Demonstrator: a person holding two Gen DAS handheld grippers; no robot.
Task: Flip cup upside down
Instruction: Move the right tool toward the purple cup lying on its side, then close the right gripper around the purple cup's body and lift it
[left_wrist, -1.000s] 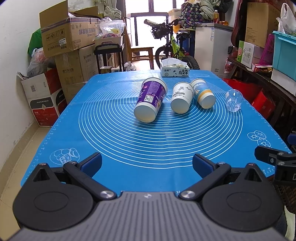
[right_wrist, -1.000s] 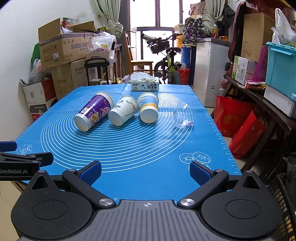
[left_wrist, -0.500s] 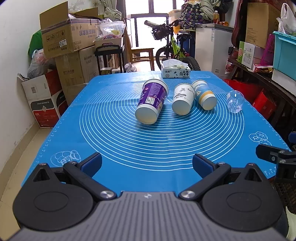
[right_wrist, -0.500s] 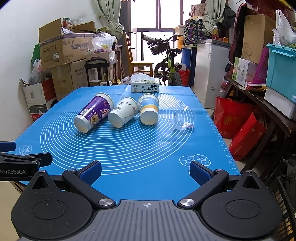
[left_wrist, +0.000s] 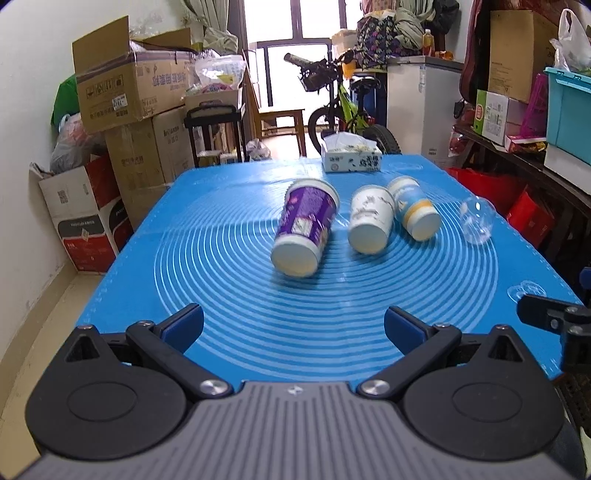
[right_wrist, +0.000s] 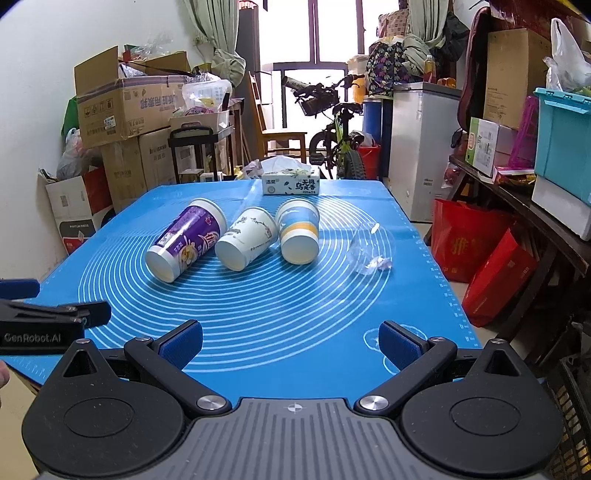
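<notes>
Several cups lie on their sides on the blue mat (left_wrist: 229, 280), bases toward me: a purple cup (left_wrist: 304, 227) (right_wrist: 186, 242), a white cup (left_wrist: 370, 223) (right_wrist: 246, 243), a blue-and-yellow cup (left_wrist: 414, 212) (right_wrist: 298, 230) and a clear plastic cup (left_wrist: 478, 219) (right_wrist: 371, 249) at the right. My left gripper (left_wrist: 293, 325) is open and empty over the mat's near edge, short of the purple cup. My right gripper (right_wrist: 290, 341) is open and empty over the near edge. The left gripper also shows at the left of the right wrist view (right_wrist: 55, 317).
A tissue box (left_wrist: 351, 158) (right_wrist: 291, 182) stands at the mat's far edge. Cardboard boxes (left_wrist: 125, 96) are stacked at the left, a bicycle (right_wrist: 332, 140) and a white freezer (right_wrist: 424, 147) behind the table, red bags (right_wrist: 480, 266) and shelves at the right.
Both grippers have moved a little forward toward the cups and stayed open. The cups have not moved.
</notes>
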